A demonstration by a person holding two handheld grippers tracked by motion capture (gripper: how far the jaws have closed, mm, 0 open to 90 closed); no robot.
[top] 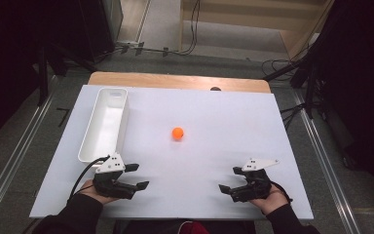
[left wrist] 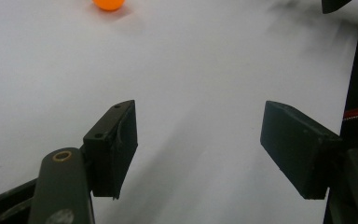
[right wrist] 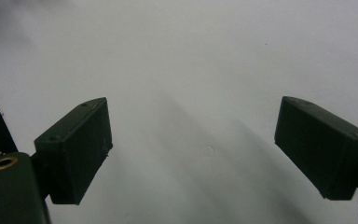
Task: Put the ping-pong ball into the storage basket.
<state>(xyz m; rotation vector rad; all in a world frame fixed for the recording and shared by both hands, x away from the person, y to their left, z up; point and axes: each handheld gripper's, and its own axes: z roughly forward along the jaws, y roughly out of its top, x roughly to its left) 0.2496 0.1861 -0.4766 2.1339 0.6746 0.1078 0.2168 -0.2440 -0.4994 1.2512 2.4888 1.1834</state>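
Nearest the person, the left gripper (top: 135, 176) and right gripper (top: 230, 179) are resting low on the white table (top: 253, 126), jaws standing apart and holding nothing. Farther out the orange ball (top: 177, 133) is lying untouched mid-table, the white bin (top: 104, 122) sitting empty beyond-left; seemingly everything is remaining to do

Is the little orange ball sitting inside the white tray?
No, the orange ball lies on the bare white table, apart from the white tray.
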